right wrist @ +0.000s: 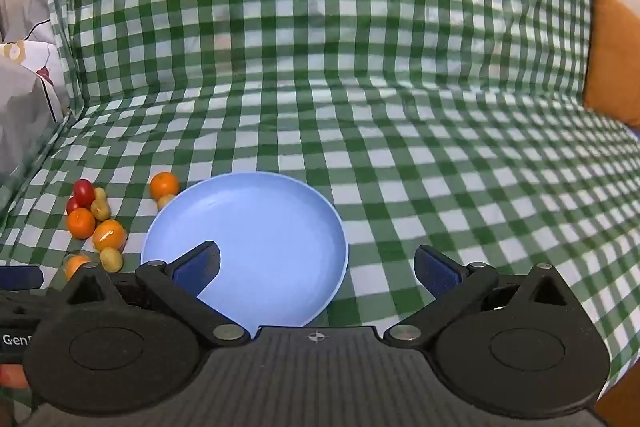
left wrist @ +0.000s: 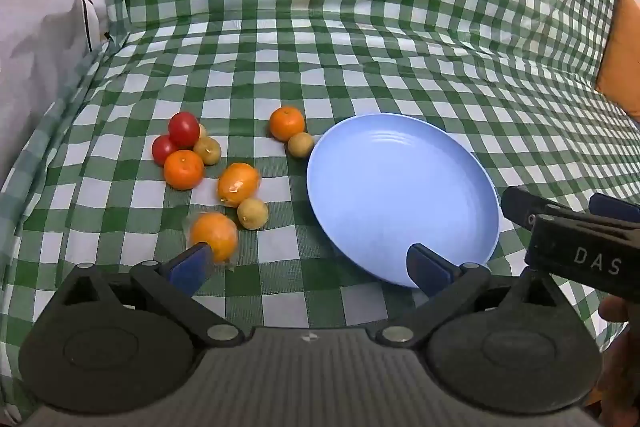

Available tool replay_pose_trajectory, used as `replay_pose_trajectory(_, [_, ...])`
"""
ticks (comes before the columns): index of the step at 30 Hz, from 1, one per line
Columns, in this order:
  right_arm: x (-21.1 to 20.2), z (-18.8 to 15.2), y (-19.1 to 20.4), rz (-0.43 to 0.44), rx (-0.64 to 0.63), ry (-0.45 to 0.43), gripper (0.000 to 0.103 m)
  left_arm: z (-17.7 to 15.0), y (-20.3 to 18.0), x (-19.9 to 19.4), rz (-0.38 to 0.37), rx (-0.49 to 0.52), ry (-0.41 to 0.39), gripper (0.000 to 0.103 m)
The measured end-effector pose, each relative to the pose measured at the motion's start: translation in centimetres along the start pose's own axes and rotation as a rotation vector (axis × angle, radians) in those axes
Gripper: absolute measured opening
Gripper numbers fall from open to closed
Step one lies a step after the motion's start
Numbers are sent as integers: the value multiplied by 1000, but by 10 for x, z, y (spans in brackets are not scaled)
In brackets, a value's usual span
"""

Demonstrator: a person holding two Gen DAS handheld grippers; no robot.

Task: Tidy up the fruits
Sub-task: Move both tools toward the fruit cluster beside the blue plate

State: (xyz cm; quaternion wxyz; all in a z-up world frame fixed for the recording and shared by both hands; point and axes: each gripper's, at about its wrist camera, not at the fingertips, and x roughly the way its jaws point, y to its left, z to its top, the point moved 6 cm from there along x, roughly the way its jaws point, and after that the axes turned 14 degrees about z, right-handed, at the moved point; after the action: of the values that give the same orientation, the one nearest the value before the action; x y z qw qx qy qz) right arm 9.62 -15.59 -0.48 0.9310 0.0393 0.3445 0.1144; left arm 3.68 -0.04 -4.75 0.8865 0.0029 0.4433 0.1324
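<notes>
A: Left wrist view first. What's the surface?

B: A glossy green-and-white checked cloth, wrinkled, draped over a seat and its back. A smooth round blue plate lies empty on the right; round fruits cluster to its left, two touching its far rim. The left gripper gapes wide and holds nothing; one wrapped orange sits at its left finger.

A: And the right wrist view?

B: The same cloth, open room on the right up to an orange cushion. The right gripper is spread wide over the plate's near edge, empty.
</notes>
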Motion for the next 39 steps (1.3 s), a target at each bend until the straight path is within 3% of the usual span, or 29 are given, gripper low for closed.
replay_pose_trajectory(7, [1,3,5,-14,-19,10,102,4,-1,-3,-6,3,29,103])
replay_pose_trajectory(24, [5,1,2,-44,-27,21,102,-1,-9,-3,-31,20,2,103])
replay_pose_trajectory(29, [5,1,0,-42,-21,25,92,1,-2,-3,-48,6,-25,103])
replay_pose_trajectory(39, [7,2,-1,-36,17,11,82,1,1,-7,-91,6,-82,102])
